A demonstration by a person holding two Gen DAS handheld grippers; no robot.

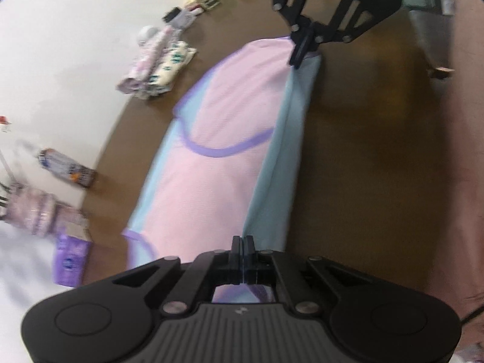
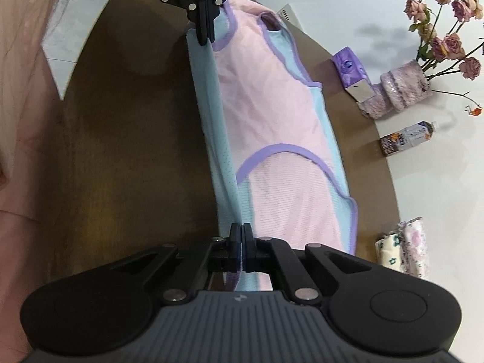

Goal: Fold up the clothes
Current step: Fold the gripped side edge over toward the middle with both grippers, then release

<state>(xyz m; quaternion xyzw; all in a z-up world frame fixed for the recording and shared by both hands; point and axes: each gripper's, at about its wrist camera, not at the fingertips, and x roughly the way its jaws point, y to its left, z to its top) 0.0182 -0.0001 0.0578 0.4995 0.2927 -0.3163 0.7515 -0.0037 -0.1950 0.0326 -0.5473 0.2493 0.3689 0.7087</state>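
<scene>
Two grippers pinch the pink-and-blue sleeveless top [image 2: 272,115] along its near blue edge: the left gripper [image 1: 243,242] at one end, the right gripper [image 2: 241,230] at the other. Its long axis runs between them across the brown table [image 2: 136,139], the body lying beyond.

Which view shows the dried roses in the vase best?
The right wrist view: the dried roses stand sharp and whole above their fuzzy pink vase. The left wrist view shows only the blurred vase at its edge; the blooms are cut off.
</scene>
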